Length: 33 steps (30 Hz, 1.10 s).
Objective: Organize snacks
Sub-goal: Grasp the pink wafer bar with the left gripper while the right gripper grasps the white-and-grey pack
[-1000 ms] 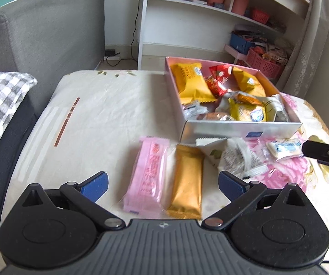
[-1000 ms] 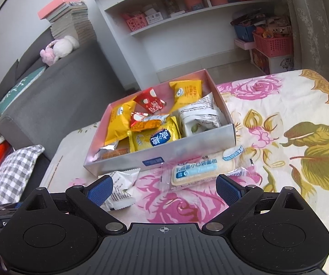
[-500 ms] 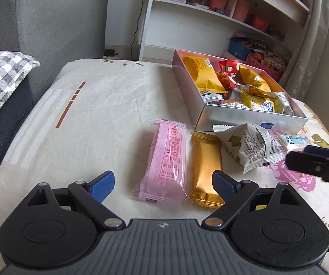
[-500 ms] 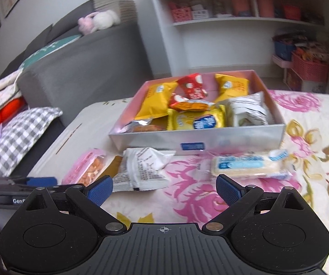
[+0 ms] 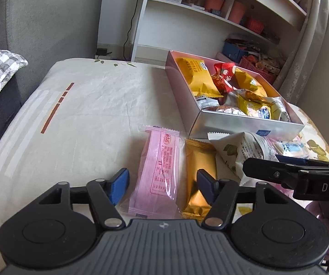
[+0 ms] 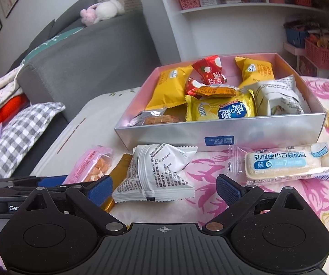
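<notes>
Beside the silver box (image 6: 219,135), both grippers gape: left gripper (image 5: 162,183), closing, straddles pink packet (image 5: 162,171); "ARD" shows inside.

Four loose packets (image 6: 155,171) lie before the box (image 6: 219,130) (itself full).

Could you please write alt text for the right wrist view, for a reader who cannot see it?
The right tool is open around a white snack packet on a floral cloth. Behind it stands a silver box full of snacks, with a bread pack in front.
</notes>
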Available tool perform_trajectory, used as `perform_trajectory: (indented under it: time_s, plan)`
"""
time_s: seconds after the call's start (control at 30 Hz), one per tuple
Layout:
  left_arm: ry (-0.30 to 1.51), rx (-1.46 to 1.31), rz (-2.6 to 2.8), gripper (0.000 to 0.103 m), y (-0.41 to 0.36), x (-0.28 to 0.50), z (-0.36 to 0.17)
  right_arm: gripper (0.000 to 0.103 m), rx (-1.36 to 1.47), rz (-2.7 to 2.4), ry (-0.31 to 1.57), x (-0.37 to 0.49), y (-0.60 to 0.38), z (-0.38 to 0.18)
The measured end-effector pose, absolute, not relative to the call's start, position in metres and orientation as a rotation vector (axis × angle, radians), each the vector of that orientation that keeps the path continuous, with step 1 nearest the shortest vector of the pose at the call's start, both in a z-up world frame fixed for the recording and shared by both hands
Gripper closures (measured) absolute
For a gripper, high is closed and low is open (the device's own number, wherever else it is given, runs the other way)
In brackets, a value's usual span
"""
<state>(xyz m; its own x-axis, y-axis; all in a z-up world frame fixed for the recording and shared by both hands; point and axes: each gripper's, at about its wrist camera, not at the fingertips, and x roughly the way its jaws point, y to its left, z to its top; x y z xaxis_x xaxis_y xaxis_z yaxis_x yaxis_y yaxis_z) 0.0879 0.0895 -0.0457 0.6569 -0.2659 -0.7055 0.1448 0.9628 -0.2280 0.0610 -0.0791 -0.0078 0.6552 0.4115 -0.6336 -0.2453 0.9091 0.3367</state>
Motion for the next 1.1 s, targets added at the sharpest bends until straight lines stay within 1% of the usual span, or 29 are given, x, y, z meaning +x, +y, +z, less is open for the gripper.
perform_trajectory:
  time_s: [0.03,0.1,0.2,0.23,0.27,0.3,0.37,0.43,0.47,0.57,0.63,0.7,0.83,1.1]
  plan:
    - [0.823,-0.162,-0.231,0.048,0.090,0.089,-0.046,0.005,0.233,0.373,0.774,0.062,-0.079,-0.008]
    - [0.824,-0.171,-0.225,0.056,0.090,0.091,-0.045,0.006,0.234,0.366,0.774,0.064,-0.079,-0.009]
    - [0.829,-0.178,-0.223,0.062,0.090,0.093,-0.045,0.007,0.234,0.358,0.772,0.065,-0.079,-0.009]
    - [0.830,-0.176,-0.221,0.063,0.090,0.093,-0.045,0.007,0.235,0.356,0.769,0.066,-0.078,-0.009]
    - [0.830,-0.171,-0.220,0.068,0.090,0.093,-0.045,0.007,0.233,0.357,0.768,0.066,-0.078,-0.009]
    - [0.831,-0.166,-0.216,0.070,0.090,0.094,-0.045,0.009,0.226,0.358,0.768,0.067,-0.077,-0.009]
    - [0.830,-0.168,-0.215,0.071,0.091,0.094,-0.045,0.012,0.212,0.365,0.764,0.068,-0.076,-0.009]
    - [0.832,-0.170,-0.211,0.072,0.091,0.094,-0.045,0.019,0.201,0.370,0.764,0.068,-0.074,-0.010]
    - [0.832,-0.169,-0.209,0.072,0.091,0.094,-0.044,0.021,0.201,0.375,0.763,0.068,-0.073,-0.010]
    - [0.834,-0.163,-0.206,0.072,0.089,0.093,-0.043,0.031,0.201,0.385,0.760,0.067,-0.071,-0.008]
    - [0.838,-0.164,-0.204,0.072,0.089,0.094,-0.043,0.046,0.196,0.395,0.761,0.066,-0.070,-0.007]
    - [0.842,-0.174,-0.198,0.073,0.090,0.094,-0.042,0.047,0.188,0.397,0.760,0.065,-0.069,-0.006]
    - [0.850,-0.185,-0.186,0.073,0.090,0.096,-0.040,0.059,0.210,0.416,0.760,0.064,-0.072,-0.001]
    - [0.865,-0.178,-0.180,0.073,0.087,0.092,-0.034,0.061,0.255,0.402,0.785,0.065,-0.082,0.003]
